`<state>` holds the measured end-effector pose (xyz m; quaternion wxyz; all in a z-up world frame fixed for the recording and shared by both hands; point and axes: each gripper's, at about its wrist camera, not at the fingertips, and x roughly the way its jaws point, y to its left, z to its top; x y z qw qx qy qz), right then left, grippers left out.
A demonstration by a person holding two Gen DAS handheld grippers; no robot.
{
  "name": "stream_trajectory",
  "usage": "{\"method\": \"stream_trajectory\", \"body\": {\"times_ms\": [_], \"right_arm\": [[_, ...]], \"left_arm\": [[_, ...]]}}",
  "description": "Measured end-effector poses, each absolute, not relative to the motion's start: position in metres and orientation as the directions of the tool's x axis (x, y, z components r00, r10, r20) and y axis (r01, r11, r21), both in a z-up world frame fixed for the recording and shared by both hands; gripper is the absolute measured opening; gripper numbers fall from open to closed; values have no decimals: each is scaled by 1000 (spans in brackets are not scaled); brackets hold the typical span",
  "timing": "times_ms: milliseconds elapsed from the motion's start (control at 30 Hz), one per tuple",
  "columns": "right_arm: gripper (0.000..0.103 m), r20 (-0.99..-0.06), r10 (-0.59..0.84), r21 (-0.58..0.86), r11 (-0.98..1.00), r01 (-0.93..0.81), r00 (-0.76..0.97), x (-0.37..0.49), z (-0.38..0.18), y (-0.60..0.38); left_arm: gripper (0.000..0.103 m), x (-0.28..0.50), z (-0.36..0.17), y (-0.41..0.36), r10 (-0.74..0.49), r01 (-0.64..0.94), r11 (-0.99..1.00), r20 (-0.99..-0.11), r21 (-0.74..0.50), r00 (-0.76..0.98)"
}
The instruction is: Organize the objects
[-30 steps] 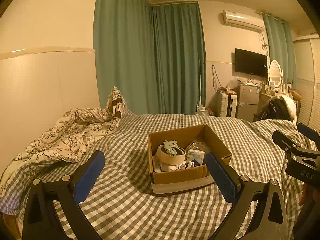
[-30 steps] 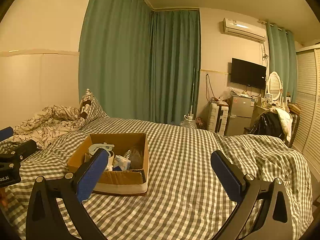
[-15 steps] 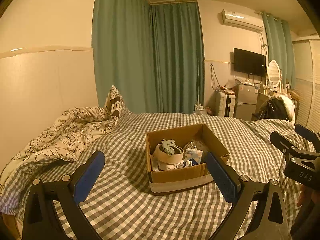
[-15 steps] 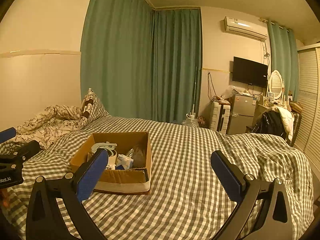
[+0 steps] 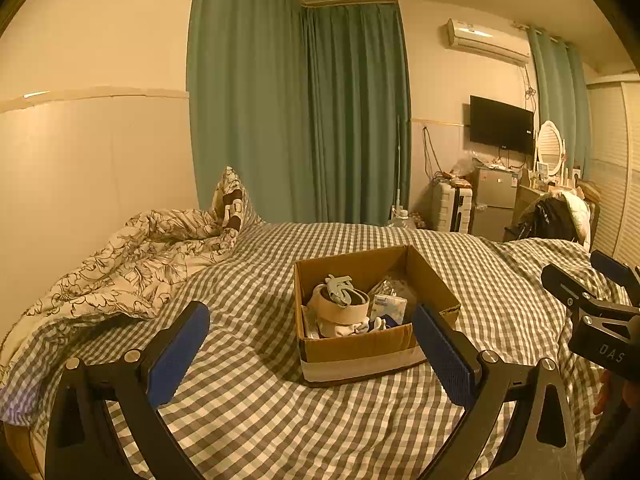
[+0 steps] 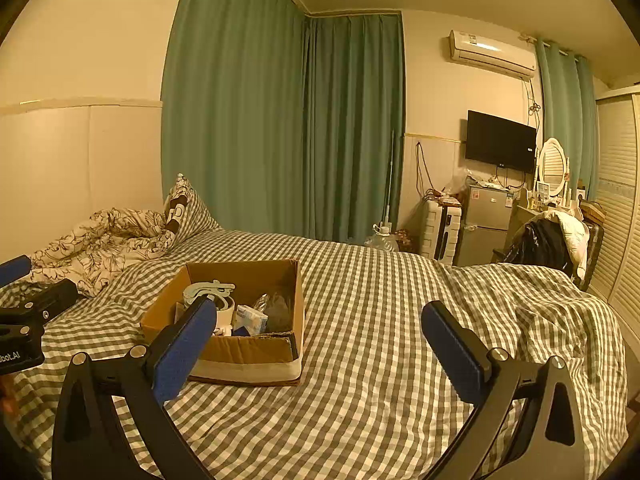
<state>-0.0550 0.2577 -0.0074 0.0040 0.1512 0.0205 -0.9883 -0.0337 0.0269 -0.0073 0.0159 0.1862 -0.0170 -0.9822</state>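
**Box ahead, nearer the left gripper**

The cardboard box (image 5: pixel 372 316) is set on the checked bedspread (image 5: pixel 248 400), at twelve o'clock from the left gripper (image 5: pixel 310 354) and ten o'clock from the right gripper (image 6: pixel 320 344). Both are held wide open and empty. A tape roll (image 5: pixel 340 310) and packets are seen inside; lower contents are hidden by the wall.

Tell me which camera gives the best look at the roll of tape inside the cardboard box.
The left wrist view: the roll of tape sits unobstructed in the cardboard box, a pale clip resting on top. In the right wrist view, the tape is mostly hidden behind the right gripper finger.
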Motion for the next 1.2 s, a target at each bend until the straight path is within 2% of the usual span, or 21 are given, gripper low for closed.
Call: {"method": "stream_trajectory", "body": {"times_ms": [1200], "right_arm": [[103, -319, -11, -44, -999, 27, -948, -57, -12, 254]], "left_arm": [[103, -32, -11, 30, -56, 36, -998, -377, 59, -924]]}}
